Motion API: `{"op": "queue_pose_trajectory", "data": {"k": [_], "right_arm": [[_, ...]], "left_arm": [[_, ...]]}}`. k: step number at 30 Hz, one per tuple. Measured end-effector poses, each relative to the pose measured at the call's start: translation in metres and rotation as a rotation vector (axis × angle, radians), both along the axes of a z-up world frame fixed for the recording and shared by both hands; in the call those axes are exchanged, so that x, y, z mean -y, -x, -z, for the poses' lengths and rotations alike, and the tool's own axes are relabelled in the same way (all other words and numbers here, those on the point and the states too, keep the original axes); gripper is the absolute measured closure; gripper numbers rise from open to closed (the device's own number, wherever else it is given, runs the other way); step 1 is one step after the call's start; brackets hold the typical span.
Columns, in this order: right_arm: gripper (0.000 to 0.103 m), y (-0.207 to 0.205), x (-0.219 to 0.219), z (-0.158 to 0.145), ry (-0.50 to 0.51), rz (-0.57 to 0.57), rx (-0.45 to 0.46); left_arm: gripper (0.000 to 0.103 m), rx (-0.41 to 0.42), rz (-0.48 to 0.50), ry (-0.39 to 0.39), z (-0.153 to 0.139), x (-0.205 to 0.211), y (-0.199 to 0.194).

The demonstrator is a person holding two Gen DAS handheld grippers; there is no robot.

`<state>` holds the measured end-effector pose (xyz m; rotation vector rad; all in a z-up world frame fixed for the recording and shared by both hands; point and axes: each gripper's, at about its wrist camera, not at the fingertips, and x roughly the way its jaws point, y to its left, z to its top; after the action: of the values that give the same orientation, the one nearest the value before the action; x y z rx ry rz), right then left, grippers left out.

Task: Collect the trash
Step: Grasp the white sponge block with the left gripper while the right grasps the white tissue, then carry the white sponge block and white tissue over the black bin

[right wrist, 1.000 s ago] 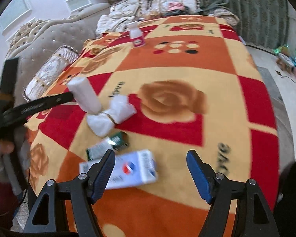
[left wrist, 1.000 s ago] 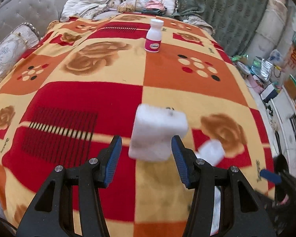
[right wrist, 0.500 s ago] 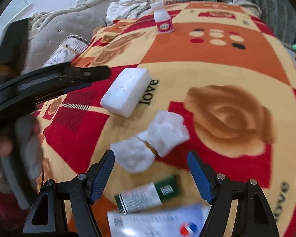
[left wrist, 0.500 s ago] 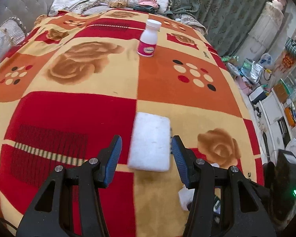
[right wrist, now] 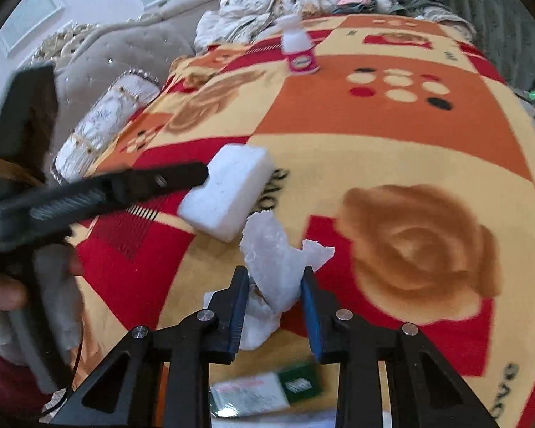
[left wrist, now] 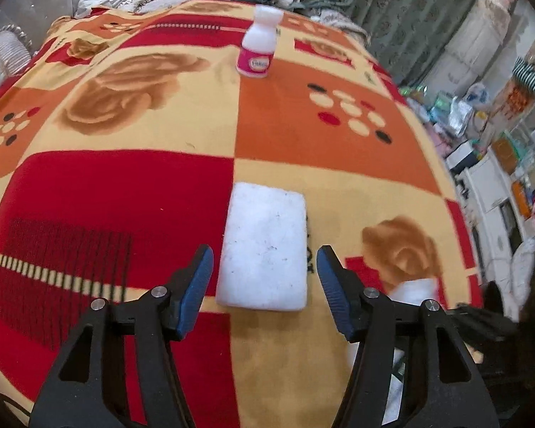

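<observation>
Nothing is seen collected yet: the crumpled tissue (right wrist: 278,267) near the bed's (right wrist: 392,164) near edge is being pinched by the right gripper's (right wrist: 274,306) closing jaws, while the foam block (left wrist: 264,249) lies unpressed between the left gripper's (left wrist: 264,278) opening jaws, with bottle (left wrist: 258,48) and cartons (right wrist: 260,390) left.

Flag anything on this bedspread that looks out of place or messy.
Litter is scattered on the blanket: a white foam block lying flat, crumpled white tissue between the closing right gripper pads, and a green-and-white packet near the edge. A small bottle stands upright.
</observation>
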<state>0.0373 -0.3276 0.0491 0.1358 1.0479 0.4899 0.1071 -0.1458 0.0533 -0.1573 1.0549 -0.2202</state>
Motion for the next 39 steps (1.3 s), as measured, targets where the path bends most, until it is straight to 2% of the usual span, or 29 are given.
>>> {"op": "queue_pose_trajectory", "data": {"k": [7,8,12,17,26,39], "right_arm": [[0.075,0.007,0.031,0.000,-0.031,0.036,-0.004],[0.075,0.007,0.034,-0.001,-0.042,0.040,-0.003],[0.075,0.015,0.046,-0.007,-0.094,0.064,0.006],[0.075,0.027,0.064,-0.016,-0.114,0.091,0.027],[0.075,0.066,0.114,-0.035,-0.092,0.163,0.072],[0.075,0.128,0.211,-0.044,-0.043,0.327,0.103]], "left_arm": [[0.045,-0.018,0.007,-0.090,0.021,0.015,-0.007],[0.048,-0.025,0.001,-0.088,0.022,0.015,-0.006],[0.049,0.002,0.006,-0.047,0.011,0.013,0.007],[0.049,0.039,0.046,-0.041,-0.010,0.029,0.031],[0.049,0.101,0.162,-0.038,-0.039,0.091,0.082],[0.049,0.145,0.340,-0.048,-0.053,0.197,0.135]]}}
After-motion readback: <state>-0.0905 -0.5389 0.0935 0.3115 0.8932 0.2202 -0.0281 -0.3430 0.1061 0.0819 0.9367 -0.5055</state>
